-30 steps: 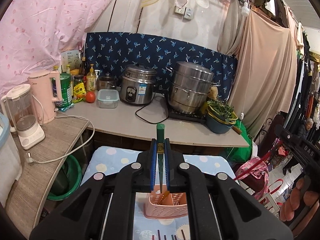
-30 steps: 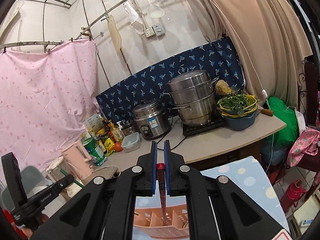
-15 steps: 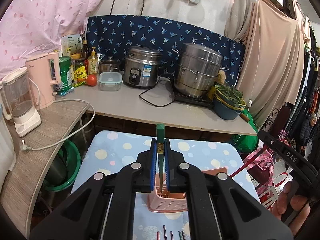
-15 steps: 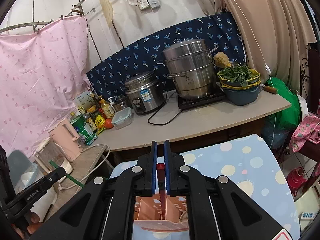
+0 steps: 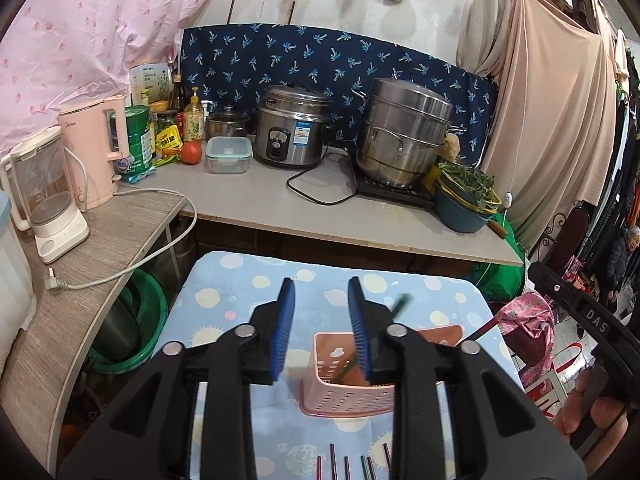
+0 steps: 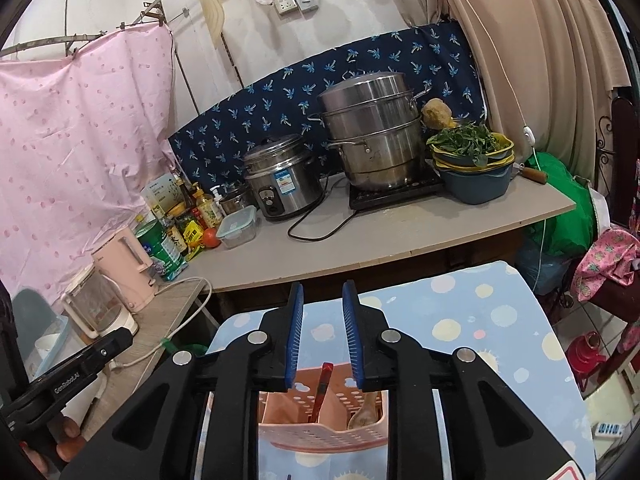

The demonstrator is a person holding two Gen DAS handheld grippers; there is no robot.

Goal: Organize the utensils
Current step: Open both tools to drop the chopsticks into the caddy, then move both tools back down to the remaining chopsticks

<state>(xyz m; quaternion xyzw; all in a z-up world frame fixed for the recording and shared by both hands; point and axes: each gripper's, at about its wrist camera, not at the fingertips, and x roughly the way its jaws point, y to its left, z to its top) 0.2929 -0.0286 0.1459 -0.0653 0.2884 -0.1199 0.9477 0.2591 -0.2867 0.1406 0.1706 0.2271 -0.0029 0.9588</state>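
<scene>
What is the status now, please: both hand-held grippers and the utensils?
Left hand-held gripper and right hand-held gripper just opened, both empty. Green-handled utensil and red-handled utensil inside the pink perforated plastic caddy. Nothing in the way.

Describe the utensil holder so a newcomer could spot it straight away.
Start at the low table with the blue polka-dot cloth, in front of the grey kitchen counter. The pink plastic caddy stands on that cloth, right below the open right gripper. It is the only perforated, divided basket there, with a red-handled utensil and a wooden spoon upright inside.
</scene>
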